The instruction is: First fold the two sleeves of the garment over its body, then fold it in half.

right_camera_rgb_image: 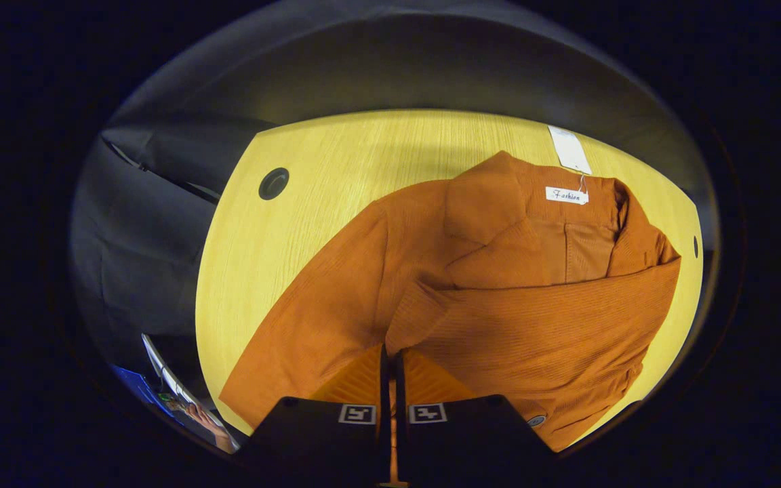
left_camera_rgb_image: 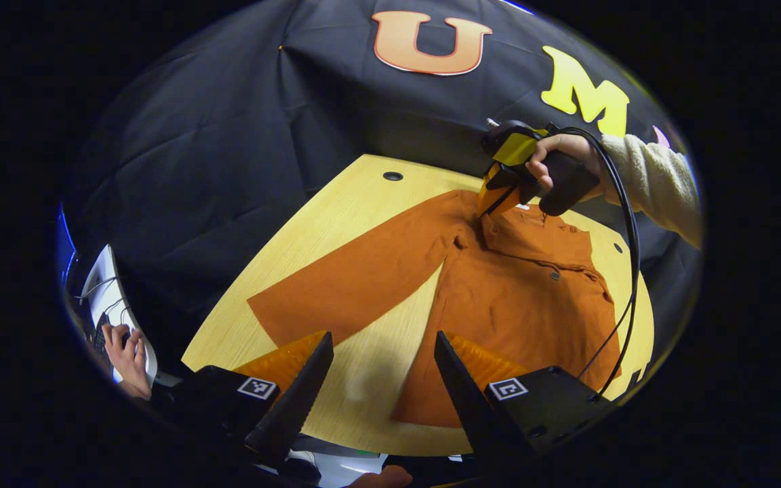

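Note:
An orange garment (left_camera_rgb_image: pixel 519 305) lies face up on the yellow wooden table (left_camera_rgb_image: pixel 336 217). One sleeve (left_camera_rgb_image: pixel 356 278) stretches flat to the left, away from the body. The other sleeve (right_camera_rgb_image: pixel 539 312) runs across the chest from the far shoulder, and my right gripper (right_camera_rgb_image: pixel 390 349) is shut on its end. In the left gripper view a hand holds the right gripper (left_camera_rgb_image: pixel 492 200) just over the collar. My left gripper (left_camera_rgb_image: pixel 384 335) hangs open above the bare table between the spread sleeve and the hem, holding nothing.
A black cable (left_camera_rgb_image: pixel 628 271) drops from the right gripper across the garment's right side. The table has a round cable hole (left_camera_rgb_image: pixel 392 176) near its far edge. A white hang tag (right_camera_rgb_image: pixel 570 149) lies by the collar. Another person's hand (left_camera_rgb_image: pixel 126 352) rests at a desk, lower left.

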A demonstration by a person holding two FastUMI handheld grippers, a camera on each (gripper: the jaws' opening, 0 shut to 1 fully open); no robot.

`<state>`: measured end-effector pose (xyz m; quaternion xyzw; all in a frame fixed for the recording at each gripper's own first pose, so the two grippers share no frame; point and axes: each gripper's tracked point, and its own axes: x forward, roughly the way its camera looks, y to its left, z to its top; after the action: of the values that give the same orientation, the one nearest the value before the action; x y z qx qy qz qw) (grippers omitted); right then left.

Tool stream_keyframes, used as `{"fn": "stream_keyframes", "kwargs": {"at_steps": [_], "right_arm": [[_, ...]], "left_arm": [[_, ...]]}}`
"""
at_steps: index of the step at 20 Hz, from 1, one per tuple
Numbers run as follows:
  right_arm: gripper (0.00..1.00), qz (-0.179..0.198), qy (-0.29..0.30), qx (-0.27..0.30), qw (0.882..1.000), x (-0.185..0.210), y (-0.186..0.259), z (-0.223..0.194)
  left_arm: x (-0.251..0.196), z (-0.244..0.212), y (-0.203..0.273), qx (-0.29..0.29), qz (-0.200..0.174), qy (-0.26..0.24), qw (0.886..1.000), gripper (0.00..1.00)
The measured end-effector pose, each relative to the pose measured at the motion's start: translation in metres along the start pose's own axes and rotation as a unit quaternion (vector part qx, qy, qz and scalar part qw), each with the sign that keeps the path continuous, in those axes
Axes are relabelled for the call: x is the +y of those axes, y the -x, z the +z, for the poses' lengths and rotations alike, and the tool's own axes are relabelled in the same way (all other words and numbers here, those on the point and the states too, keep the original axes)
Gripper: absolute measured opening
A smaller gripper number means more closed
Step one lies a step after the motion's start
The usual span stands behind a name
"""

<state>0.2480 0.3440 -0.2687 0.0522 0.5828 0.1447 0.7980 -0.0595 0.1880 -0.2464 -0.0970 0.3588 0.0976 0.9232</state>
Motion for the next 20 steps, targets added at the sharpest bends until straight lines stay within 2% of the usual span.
{"fn": "stream_keyframes", "kwargs": {"at_steps": [1,2,3,4,5,8,10,12,13,15,16,19,20], "right_arm": [[0.07,-0.002,-0.001,-0.002,1.0,-0.002,-0.001,0.001],[0.23,-0.003,-0.002,-0.004,1.0,-0.005,-0.002,0.003],[0.19,0.001,-0.005,-0.006,1.0,-0.004,-0.002,0.003],[0.28,0.004,-0.006,-0.008,1.0,-0.004,0.0,0.004],[0.42,0.002,-0.004,-0.008,1.0,-0.008,0.003,0.004],[0.69,0.0,-0.002,-0.003,1.0,-0.018,0.011,-0.004],[0.67,0.006,0.002,0.004,1.0,-0.026,0.022,-0.014],[0.75,0.007,0.023,0.004,1.0,-0.036,0.038,-0.021],[0.83,0.004,0.037,-0.002,0.999,-0.044,0.044,-0.025],[0.8,0.0,0.061,-0.017,0.998,-0.058,0.059,-0.033],[0.84,-0.001,0.069,-0.021,0.997,-0.065,0.067,-0.039],[0.84,-0.003,0.098,-0.036,0.995,-0.087,0.09,-0.059],[0.8,-0.003,0.111,-0.039,0.993,-0.095,0.098,-0.069]], "left_arm": [[0.004,-0.002,-0.001,0.003,0.006,0.006,1.0,0.98],[0.006,-0.003,-0.003,0.005,0.009,0.011,1.0,0.98],[0.009,-0.004,-0.003,0.007,0.012,0.016,1.0,0.98],[0.011,-0.005,-0.004,0.009,0.017,0.021,1.0,0.98],[0.013,-0.006,-0.006,0.014,0.021,0.025,0.999,0.98],[0.029,-0.007,-0.011,0.03,0.042,0.055,0.997,0.98],[0.046,-0.007,-0.017,0.043,0.062,0.076,0.994,0.98],[0.063,-0.006,-0.023,0.057,0.086,0.095,0.99,0.98],[0.069,-0.006,-0.027,0.064,0.092,0.108,0.988,0.98],[0.084,-0.011,-0.036,0.083,0.102,0.141,0.981,0.98],[0.09,-0.013,-0.041,0.094,0.107,0.154,0.978,0.98],[0.102,-0.016,-0.058,0.135,0.12,0.175,0.968,0.98],[0.105,-0.015,-0.063,0.148,0.124,0.188,0.963,0.98]]}}
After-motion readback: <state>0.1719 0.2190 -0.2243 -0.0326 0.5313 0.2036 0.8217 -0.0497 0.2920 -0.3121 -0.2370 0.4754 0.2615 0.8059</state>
